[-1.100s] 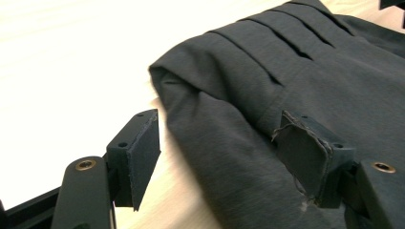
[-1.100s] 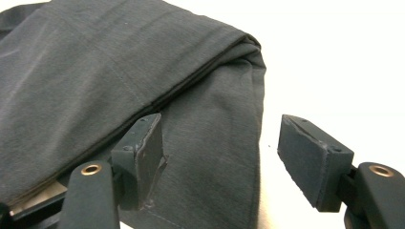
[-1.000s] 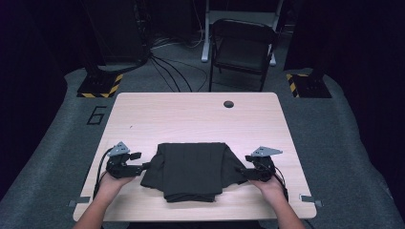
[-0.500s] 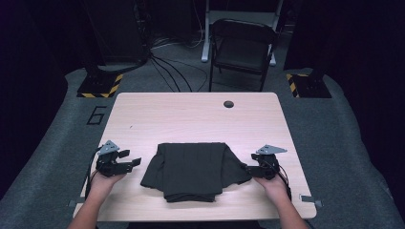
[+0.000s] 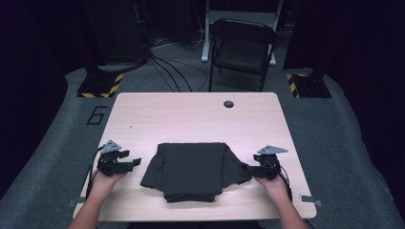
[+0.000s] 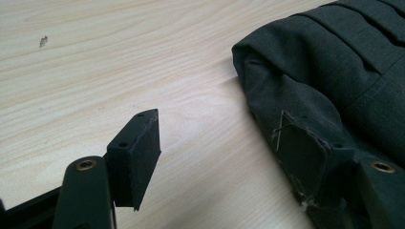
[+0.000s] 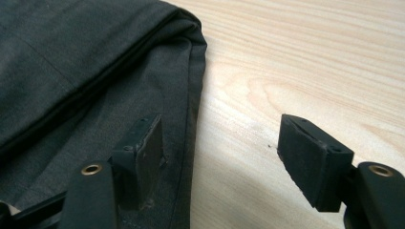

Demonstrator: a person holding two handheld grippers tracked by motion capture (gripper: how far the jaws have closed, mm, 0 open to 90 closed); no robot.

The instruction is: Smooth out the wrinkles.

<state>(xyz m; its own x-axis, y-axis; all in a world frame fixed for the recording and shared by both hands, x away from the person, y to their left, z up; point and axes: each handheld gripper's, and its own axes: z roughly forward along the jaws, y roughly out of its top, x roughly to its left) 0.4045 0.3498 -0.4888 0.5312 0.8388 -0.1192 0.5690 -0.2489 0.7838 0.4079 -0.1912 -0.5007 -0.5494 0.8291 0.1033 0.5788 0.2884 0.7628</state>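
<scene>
High view: folded dark grey cloth garment (image 5: 195, 169) lies at the table's near middle.
Left gripper (image 5: 125, 163) and right gripper (image 5: 250, 170) gape empty beside it; soft, light, floppy, so pinch the layered side edges.

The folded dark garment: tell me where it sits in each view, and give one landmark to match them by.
High view: the folded dark garment lies at the table's near middle, between the two hands.
Left gripper view: it takes up the right side, top to bottom.
Right gripper view: it takes up the left side and upper left.
Shared landmark: the pale wood-grain tabletop beside the cloth's edge.
</scene>
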